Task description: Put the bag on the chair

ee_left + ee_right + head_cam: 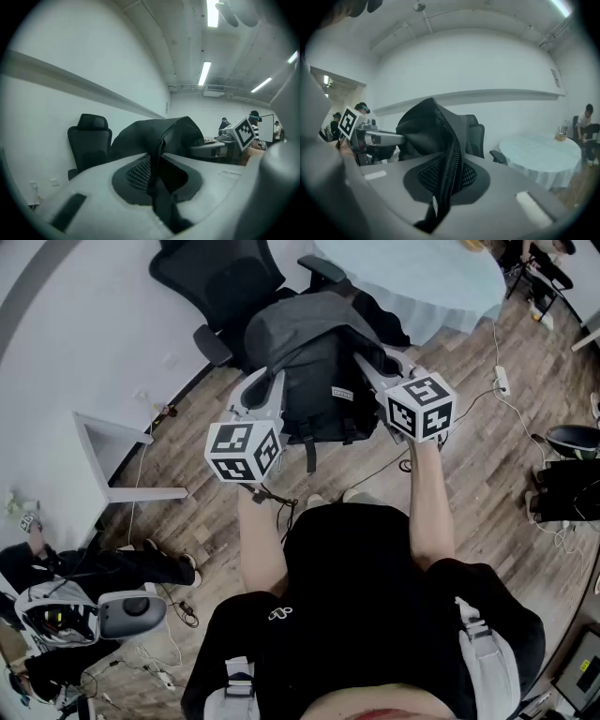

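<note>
The bag [314, 362] is a soft dark grey backpack, slumped and creased. Black straps dangle from its near edge and a small white label sits on its front. It hangs between the two grippers, just in front of the black office chair [220, 277]. The left gripper [265, 395] is clamped on a fold of its fabric, and the right gripper [373, 371] is pinched tight along a zippered edge.

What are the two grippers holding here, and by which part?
Both hold the dark bag. The left gripper pinches a fabric fold on its left side, and the right gripper pinches the zipper edge on its right side.
</note>
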`<action>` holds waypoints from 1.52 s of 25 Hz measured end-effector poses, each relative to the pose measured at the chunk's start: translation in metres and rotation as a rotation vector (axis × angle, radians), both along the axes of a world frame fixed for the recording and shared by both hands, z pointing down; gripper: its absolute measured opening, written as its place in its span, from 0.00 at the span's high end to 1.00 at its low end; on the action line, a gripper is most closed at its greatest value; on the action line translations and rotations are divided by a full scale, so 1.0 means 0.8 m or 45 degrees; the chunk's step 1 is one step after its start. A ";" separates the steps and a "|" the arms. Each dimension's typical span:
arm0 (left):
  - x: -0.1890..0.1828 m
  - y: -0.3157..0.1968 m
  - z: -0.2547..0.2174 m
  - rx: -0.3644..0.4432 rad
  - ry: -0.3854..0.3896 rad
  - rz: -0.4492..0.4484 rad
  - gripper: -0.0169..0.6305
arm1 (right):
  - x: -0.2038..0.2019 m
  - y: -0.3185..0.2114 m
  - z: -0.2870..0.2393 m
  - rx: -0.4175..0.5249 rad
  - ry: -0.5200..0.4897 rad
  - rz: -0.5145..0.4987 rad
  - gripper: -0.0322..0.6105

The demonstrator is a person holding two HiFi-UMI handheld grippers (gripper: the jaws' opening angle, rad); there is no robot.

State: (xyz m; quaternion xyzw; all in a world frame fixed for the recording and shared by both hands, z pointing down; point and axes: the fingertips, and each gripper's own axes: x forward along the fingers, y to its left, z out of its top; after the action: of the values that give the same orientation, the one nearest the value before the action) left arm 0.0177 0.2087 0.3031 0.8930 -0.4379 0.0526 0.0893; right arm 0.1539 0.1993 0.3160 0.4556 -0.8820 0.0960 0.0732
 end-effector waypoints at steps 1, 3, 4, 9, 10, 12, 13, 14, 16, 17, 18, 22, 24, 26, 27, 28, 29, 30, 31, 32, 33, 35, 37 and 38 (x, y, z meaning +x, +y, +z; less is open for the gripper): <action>0.004 0.001 0.000 0.001 0.003 0.001 0.92 | 0.004 0.001 0.000 0.002 -0.008 0.000 0.92; 0.012 0.002 -0.001 0.005 0.007 0.003 0.92 | 0.013 0.002 0.000 0.007 -0.022 0.000 0.92; 0.016 0.002 -0.001 0.008 0.008 0.004 0.92 | 0.017 0.003 0.000 0.009 -0.028 0.000 0.92; 0.030 0.000 -0.005 0.020 0.001 0.003 0.92 | 0.032 0.000 -0.002 0.014 -0.049 -0.003 0.92; 0.034 0.000 -0.006 0.024 -0.003 0.001 0.92 | 0.035 0.000 -0.003 0.014 -0.054 -0.004 0.92; 0.043 0.001 -0.010 0.032 -0.012 0.001 0.92 | 0.045 0.001 -0.006 0.018 -0.061 -0.004 0.92; 0.048 0.002 -0.012 0.037 -0.016 0.002 0.92 | 0.050 0.002 -0.007 0.024 -0.063 -0.004 0.92; 0.052 0.003 -0.014 0.043 -0.019 0.003 0.92 | 0.054 0.003 -0.009 0.031 -0.064 -0.004 0.92; 0.055 0.003 -0.018 0.055 -0.020 -0.004 0.92 | 0.058 0.002 -0.013 0.043 -0.070 -0.011 0.92; 0.055 0.004 -0.019 0.058 -0.021 -0.011 0.92 | 0.057 0.002 -0.014 0.046 -0.076 -0.015 0.92; 0.054 0.005 -0.019 0.059 -0.022 -0.016 0.92 | 0.056 0.003 -0.014 0.046 -0.082 -0.020 0.92; 0.051 0.003 -0.024 0.066 -0.022 -0.033 0.92 | 0.054 -0.003 -0.019 0.052 -0.083 -0.035 0.92; 0.048 -0.002 -0.026 0.072 -0.020 -0.042 0.92 | 0.051 -0.009 -0.021 0.057 -0.083 -0.043 0.92; 0.045 -0.007 -0.026 0.078 -0.017 -0.053 0.92 | 0.048 -0.015 -0.020 0.062 -0.086 -0.055 0.92; 0.044 -0.009 -0.024 0.079 -0.018 -0.059 0.92 | 0.047 -0.018 -0.018 0.062 -0.089 -0.062 0.92; 0.043 -0.010 -0.022 0.078 -0.024 -0.065 0.92 | 0.046 -0.022 -0.016 0.060 -0.091 -0.070 0.92; 0.041 -0.013 -0.019 0.074 -0.032 -0.072 0.92 | 0.043 -0.026 -0.012 0.056 -0.094 -0.078 0.92; 0.037 -0.017 -0.015 0.069 -0.038 -0.080 0.92 | 0.039 -0.033 -0.009 0.051 -0.092 -0.085 0.92; 0.033 -0.024 -0.013 0.066 -0.038 -0.087 0.92 | 0.034 -0.042 -0.007 0.048 -0.086 -0.091 0.92; 0.028 -0.034 -0.010 0.064 -0.030 -0.093 0.92 | 0.028 -0.053 -0.005 0.049 -0.077 -0.097 0.92; 0.021 -0.044 -0.008 0.063 -0.019 -0.098 0.92 | 0.022 -0.065 -0.003 0.051 -0.068 -0.104 0.92; 0.005 -0.069 0.000 0.064 -0.003 -0.110 0.92 | 0.005 -0.092 0.003 0.051 -0.058 -0.124 0.92; -0.012 -0.097 0.010 0.058 0.005 -0.125 0.92 | -0.012 -0.123 0.013 0.040 -0.055 -0.147 0.92; -0.020 -0.111 0.017 0.047 0.008 -0.135 0.92 | -0.021 -0.139 0.020 0.027 -0.056 -0.161 0.92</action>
State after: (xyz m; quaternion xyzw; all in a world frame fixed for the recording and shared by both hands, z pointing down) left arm 0.0015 0.1199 0.3168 0.8703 -0.4851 0.0371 0.0770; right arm 0.1374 0.0882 0.3318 0.3976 -0.9113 0.0920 0.0547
